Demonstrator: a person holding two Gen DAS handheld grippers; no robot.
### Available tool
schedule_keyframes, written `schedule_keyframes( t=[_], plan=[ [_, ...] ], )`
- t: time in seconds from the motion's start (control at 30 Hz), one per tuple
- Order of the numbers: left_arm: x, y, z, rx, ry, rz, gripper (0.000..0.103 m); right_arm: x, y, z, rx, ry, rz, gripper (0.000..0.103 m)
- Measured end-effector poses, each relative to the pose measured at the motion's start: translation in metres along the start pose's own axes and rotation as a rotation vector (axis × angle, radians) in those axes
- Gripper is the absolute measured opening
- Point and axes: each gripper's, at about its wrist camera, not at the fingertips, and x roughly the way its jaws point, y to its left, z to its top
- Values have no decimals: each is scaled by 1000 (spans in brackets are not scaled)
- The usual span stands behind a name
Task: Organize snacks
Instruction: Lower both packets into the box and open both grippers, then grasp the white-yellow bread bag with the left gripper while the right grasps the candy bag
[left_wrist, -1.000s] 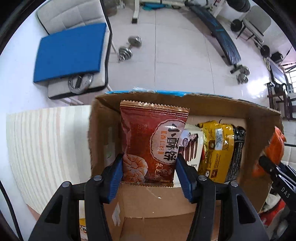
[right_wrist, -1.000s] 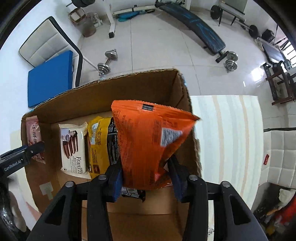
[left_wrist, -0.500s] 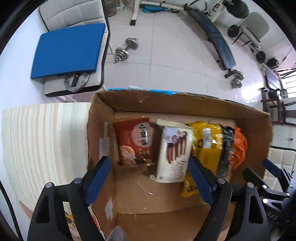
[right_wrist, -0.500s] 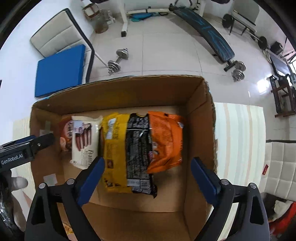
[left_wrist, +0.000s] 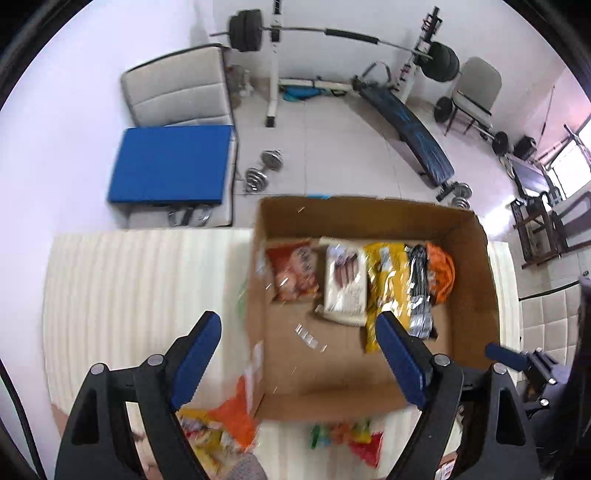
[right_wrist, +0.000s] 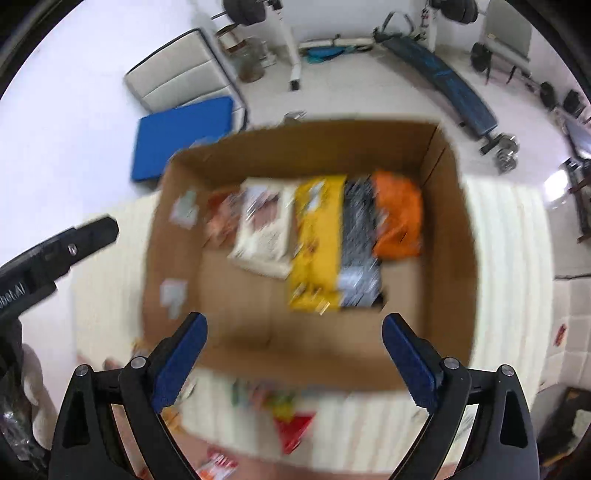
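An open cardboard box (left_wrist: 476, 258) (right_wrist: 458, 229) sits on a pale striped table. Inside, in a row along the far wall, lie a red-brown snack pack (left_wrist: 293, 271) (right_wrist: 221, 218), a white wafer pack (left_wrist: 345, 284) (right_wrist: 264, 225), a yellow pack (left_wrist: 386, 291) (right_wrist: 317, 240), a black pack (left_wrist: 419, 291) (right_wrist: 360, 254) and an orange pack (left_wrist: 439, 273) (right_wrist: 397, 218). My left gripper (left_wrist: 299, 354) is open and empty above the box's near left corner. My right gripper (right_wrist: 293, 360) is open and empty above the box's near edge. Both views are blurred.
Loose snack packs lie on the table (left_wrist: 129, 280) in front of the box, orange and yellow ones (left_wrist: 221, 424) at the left and red ones (right_wrist: 293, 430) in the middle. Beyond the table are a chair with a blue pad (left_wrist: 170, 164), dumbbells and a weight bench.
The left gripper let go of the red-brown pack and the right let go of the orange pack; both lie in the box. Both grippers have opened wide and drawn back and up.
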Motion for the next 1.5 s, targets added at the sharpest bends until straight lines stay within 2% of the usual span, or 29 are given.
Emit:
schedule_keyframes(
  t=[0.13, 0.3, 0.4, 0.47, 0.6, 0.77, 0.87, 0.9, 0.93, 0.97, 1.0, 1.13, 1.17, 1.27, 1.3, 1.33, 1.5],
  plan=[
    [-12, 39, -57, -52, 32, 48, 85, 9, 23, -51, -24, 45, 66, 98],
    [15, 105, -144, -213, 188, 78, 85, 50, 40, -104, 15, 165, 136, 98],
    [44, 137, -198, -334, 305, 43, 85, 80, 44, -122, 26, 206, 101, 98],
    [61, 151, -227, -414, 353, 7, 85, 100, 46, -127, 25, 223, 58, 98],
    [97, 170, -262, -563, 431, -83, 85, 128, 40, -127, 53, 239, -6, 98],
    [131, 177, -278, -642, 486, -144, 85, 155, 36, -126, 84, 250, -52, 98],
    [142, 179, -280, -663, 496, -138, 85, 167, 37, -125, 97, 247, -66, 98],
    [146, 182, -281, -666, 491, -136, 82, 168, 38, -126, 97, 238, -76, 98],
    [147, 181, -280, -675, 491, -142, 74, 170, 40, -124, 94, 226, -82, 98],
    [149, 180, -280, -667, 489, -135, 54, 171, 42, -123, 88, 221, -87, 98],
    [148, 182, -281, -662, 493, -127, 48, 174, 44, -123, 81, 226, -106, 98],
    [144, 176, -276, -632, 476, -88, 43, 185, 53, -120, 65, 226, -157, 97],
    [142, 172, -276, -626, 475, -82, 42, 188, 54, -121, 63, 223, -169, 92],
    [139, 161, -271, -619, 479, -68, 41, 196, 60, -123, 61, 214, -176, 89],
    [137, 155, -272, -611, 477, -67, 40, 194, 61, -125, 52, 202, -188, 72],
    [136, 149, -271, -598, 475, -61, 40, 193, 61, -128, 50, 197, -177, 69],
    [124, 109, -261, -494, 434, -8, 39, 191, 58, -146, 39, 199, -151, 66]
  ],
)
